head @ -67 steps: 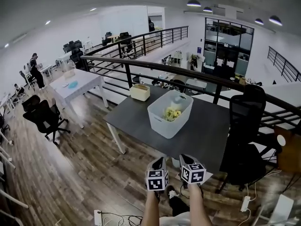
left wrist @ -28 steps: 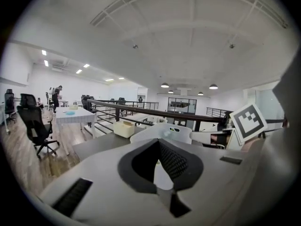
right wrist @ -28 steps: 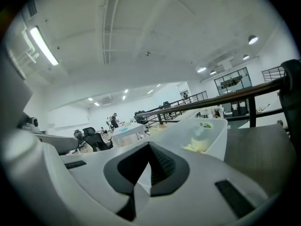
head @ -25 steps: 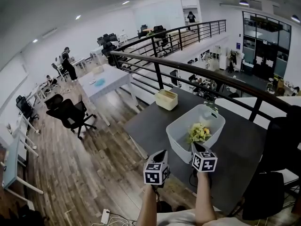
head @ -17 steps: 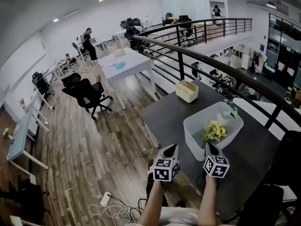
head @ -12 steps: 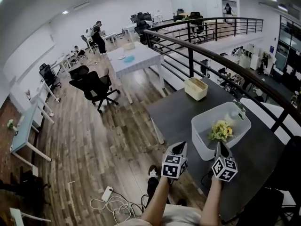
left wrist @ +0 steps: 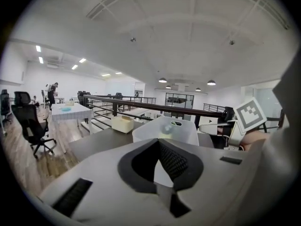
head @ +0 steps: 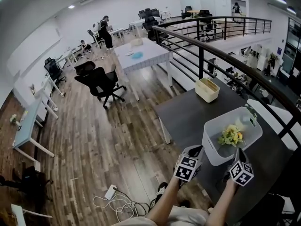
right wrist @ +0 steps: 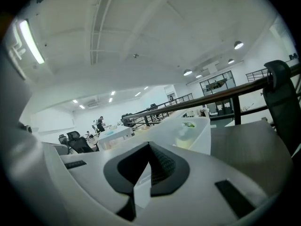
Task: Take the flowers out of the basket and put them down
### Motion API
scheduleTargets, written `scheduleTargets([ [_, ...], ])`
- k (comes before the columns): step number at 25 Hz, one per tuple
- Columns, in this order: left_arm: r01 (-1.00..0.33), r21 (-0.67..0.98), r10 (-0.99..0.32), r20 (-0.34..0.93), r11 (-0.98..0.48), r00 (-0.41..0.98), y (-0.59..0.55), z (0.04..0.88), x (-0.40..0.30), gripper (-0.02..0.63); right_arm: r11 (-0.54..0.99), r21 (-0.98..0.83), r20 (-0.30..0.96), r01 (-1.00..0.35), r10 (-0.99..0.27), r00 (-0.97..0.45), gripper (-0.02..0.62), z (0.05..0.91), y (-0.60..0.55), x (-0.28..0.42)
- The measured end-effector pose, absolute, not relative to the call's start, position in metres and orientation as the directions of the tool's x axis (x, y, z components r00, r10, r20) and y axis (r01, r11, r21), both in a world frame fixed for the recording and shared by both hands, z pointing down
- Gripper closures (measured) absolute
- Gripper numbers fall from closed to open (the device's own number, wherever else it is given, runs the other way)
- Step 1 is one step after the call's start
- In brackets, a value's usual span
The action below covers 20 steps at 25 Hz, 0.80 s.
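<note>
Yellow flowers (head: 231, 135), white basket (head: 215, 155), dark grey table (head: 186, 114), cream box (head: 207, 89), brown wood-plank floor (head: 108, 140)

Open office — wood floor (head: 94, 140), white walls (head: 42, 44), black railing (head: 201, 59), black office chair (head: 101, 81) near a white table (head: 141, 55).

You've closed in on the worktop (head: 188, 112). The basket (head: 212, 150) has slid low and right in the head view. Your right hand-held gripper (head: 240, 150) is now up at its near wall, and your left hand-held gripper (head: 196, 148) is just beside its corner.
</note>
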<state>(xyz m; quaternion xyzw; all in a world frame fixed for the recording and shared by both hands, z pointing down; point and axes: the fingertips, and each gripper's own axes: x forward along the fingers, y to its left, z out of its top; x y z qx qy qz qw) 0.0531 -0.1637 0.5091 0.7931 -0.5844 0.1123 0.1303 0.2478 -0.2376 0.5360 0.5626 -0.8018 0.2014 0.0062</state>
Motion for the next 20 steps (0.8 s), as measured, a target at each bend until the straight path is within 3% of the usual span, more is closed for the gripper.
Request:
scheduleTargets([
  [7,-0.954,0.094,-0.9,0.314,-0.286,0.301,-0.2,0.503,-0.001,0.588,0.261,-0.308,0.256,-0.915,-0.903,-0.344,0.58,0.542,-0.274,0.209],
  [12,-0.944,0.096,-0.896,0.297,-0.315,0.33,-0.218,0.496,-0.012,0.588,0.164,-0.293,0.271,-0.942,-0.93,-0.247,0.58,0.534,-0.274,0.201],
  [20,-0.874,0.11,-0.83,0.276,-0.473,0.484,-0.238,0.499,-0.018,0.588,0.027,-0.273,0.249,-0.962,-0.964,-0.098,0.58,0.523,-0.264,0.191],
])
